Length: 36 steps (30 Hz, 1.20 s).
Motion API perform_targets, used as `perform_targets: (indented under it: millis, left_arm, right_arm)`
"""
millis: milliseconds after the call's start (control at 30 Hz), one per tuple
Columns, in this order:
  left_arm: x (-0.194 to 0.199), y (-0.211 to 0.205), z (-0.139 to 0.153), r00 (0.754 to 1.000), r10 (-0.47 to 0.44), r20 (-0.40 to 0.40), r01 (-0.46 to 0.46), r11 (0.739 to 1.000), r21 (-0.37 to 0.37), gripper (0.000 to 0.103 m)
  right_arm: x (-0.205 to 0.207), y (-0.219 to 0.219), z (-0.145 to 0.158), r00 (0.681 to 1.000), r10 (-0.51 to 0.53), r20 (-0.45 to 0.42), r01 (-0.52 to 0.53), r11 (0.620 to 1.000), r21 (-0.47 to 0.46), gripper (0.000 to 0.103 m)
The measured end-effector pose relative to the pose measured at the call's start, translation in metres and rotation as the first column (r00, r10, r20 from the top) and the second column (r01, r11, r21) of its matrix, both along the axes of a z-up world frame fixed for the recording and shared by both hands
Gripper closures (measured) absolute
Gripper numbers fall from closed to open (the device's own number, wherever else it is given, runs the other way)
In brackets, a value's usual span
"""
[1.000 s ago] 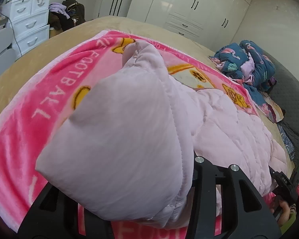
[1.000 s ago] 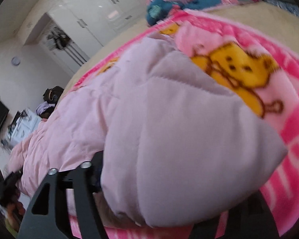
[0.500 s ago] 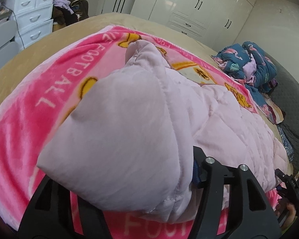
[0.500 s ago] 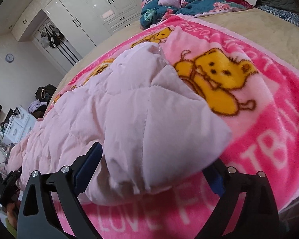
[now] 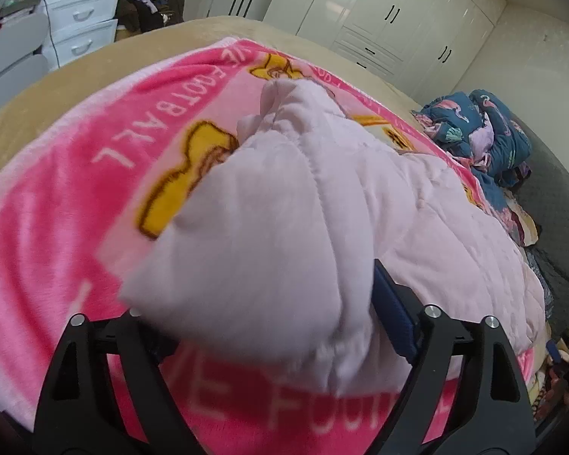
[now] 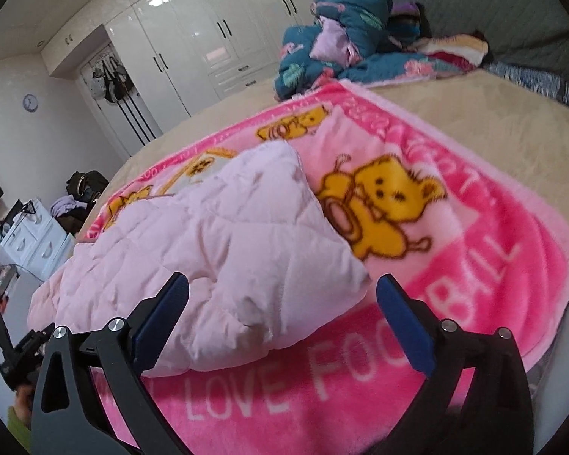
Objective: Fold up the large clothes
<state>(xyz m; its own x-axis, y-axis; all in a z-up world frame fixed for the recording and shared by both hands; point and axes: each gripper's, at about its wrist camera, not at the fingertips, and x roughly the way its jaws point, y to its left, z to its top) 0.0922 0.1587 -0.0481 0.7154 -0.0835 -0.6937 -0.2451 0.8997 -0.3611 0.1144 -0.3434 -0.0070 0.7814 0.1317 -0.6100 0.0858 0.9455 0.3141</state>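
A pale pink quilted jacket (image 5: pixel 417 204) lies on a bright pink bear-print blanket (image 5: pixel 57 235) on the bed. In the left wrist view, a folded edge of the jacket fills the space between my left gripper's (image 5: pixel 269 314) wide-spread jaws and hides the left fingertip. In the right wrist view, the jacket (image 6: pixel 223 235) lies flat on the blanket (image 6: pixel 474 273). My right gripper (image 6: pixel 282 295) is open with its blue pads (image 6: pixel 402 314) on either side of the jacket's near corner.
A heap of teal patterned bedding (image 6: pixel 341 30) lies at the far end of the bed. White wardrobes (image 5: pixel 390 11) line the far wall. White drawers (image 5: pixel 76 11) stand beside the bed. The tan mattress (image 6: pixel 493 132) shows around the blanket.
Both grippers have opened and let go of the jacket's edge. The jacket has dropped and now lies lower and flatter on the blanket. Both grippers have drawn back.
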Motion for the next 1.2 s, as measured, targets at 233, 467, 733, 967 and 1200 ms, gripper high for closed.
perform_targets:
  millis: [233, 467, 733, 967, 1200]
  left_arm:
    - [-0.036, -0.007, 0.035, 0.999, 0.008, 0.049, -0.010, 0.999, 0.036, 0.009]
    - [-0.077, -0.035, 0.079, 0.986, -0.037, 0.163, 0.012, 0.988, 0.151, 0.009]
    - [-0.101, -0.073, 0.094, 0.975, -0.113, 0.193, 0.073, 0.976, 0.206, 0.009]
    - [-0.115, -0.107, 0.088, 0.969, -0.145, 0.199, 0.098, 0.968, 0.231, 0.009]
    - [-0.122, -0.137, 0.074, 0.961, -0.212, 0.178, 0.166, 0.955, 0.244, 0.009]
  right_arm:
    - [-0.028, 0.012, 0.024, 0.996, 0.043, 0.079, -0.040, 0.998, -0.040, 0.004]
    - [-0.055, 0.037, 0.039, 0.984, 0.122, 0.127, -0.110, 0.990, -0.092, 0.004]
    - [-0.086, 0.061, 0.057, 0.959, 0.214, 0.185, -0.181, 0.967, -0.179, 0.004]
    - [-0.107, 0.074, 0.055, 0.948, 0.262, 0.182, -0.222, 0.951, -0.214, 0.004]
    - [-0.121, 0.092, 0.035, 0.949, 0.294, 0.118, -0.258, 0.934, -0.248, 0.004]
